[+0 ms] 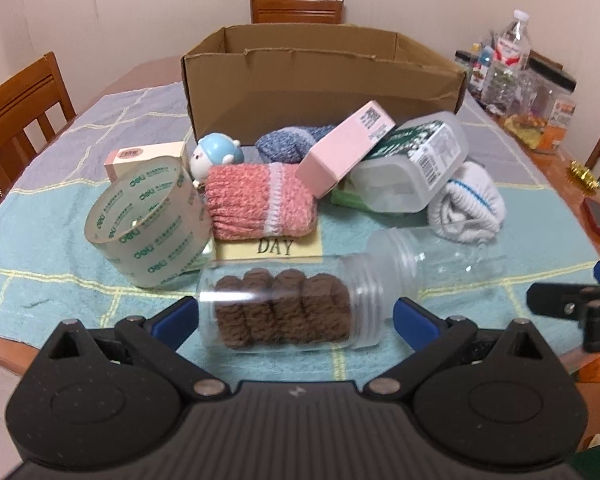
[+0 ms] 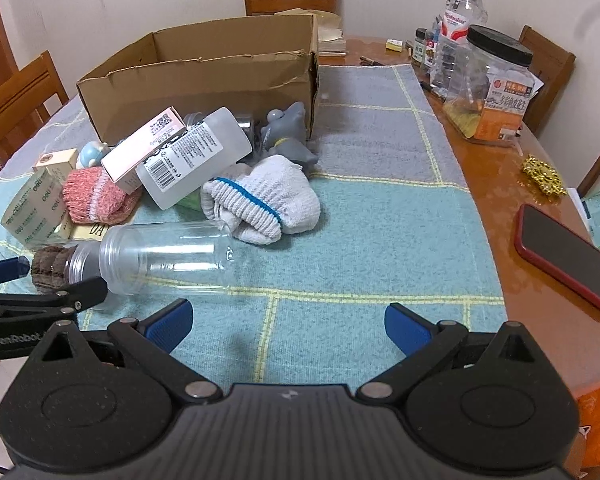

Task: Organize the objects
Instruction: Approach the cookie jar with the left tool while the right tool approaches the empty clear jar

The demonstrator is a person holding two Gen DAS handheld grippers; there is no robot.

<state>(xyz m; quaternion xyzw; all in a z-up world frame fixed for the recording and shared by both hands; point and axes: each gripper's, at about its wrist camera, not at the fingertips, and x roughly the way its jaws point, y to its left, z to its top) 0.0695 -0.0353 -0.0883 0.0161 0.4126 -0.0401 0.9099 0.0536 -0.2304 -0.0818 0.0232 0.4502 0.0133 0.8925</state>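
1. Left wrist view: left gripper [image 1: 296,314] spread wide, its blue pads flanking the jar of brown rolls [image 1: 288,312] lying near the table's front edge.
2. Right gripper [image 2: 288,324] wide, holding nothing.
3. Cardboard box [image 1: 320,80] stands mid-table.

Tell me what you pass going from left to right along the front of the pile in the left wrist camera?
Tape roll → pink sock → pink box → frosted plastic bottle → white sock.
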